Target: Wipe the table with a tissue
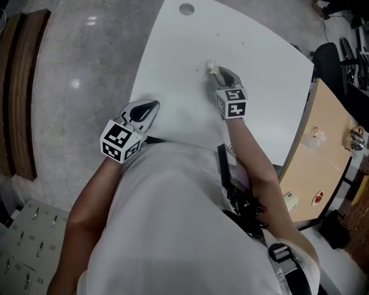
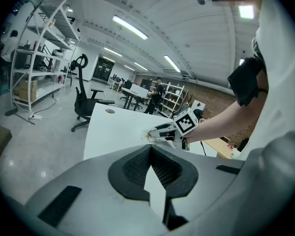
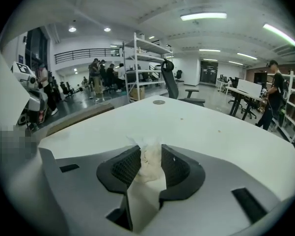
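The tissue (image 3: 149,162) is a crumpled white wad clamped between the pads of my right gripper (image 1: 216,72), its tuft sticking out past the tips. It sits around the middle of the white table (image 1: 258,48), at or just above the top; I cannot tell whether it touches. My left gripper (image 1: 146,110) hangs at the near left corner of the table, well apart from the right one, its jaws together at the tips with nothing between them.

The tabletop around the tissue is bare apart from a few small specks and a round cable port (image 1: 186,8) near the far edge. Nothing stands in the gripper's path across the surface.

The left edge of the table curves and drops off to grey floor (image 1: 80,72), with a brown wooden bench (image 1: 18,91) further out. On the right, a wood-coloured desk (image 1: 322,158) butts against the table, with a black office chair (image 1: 328,66) beside it. Beyond the far edge there is open floor, another chair (image 2: 83,100) and a white shelving rack (image 2: 39,48).
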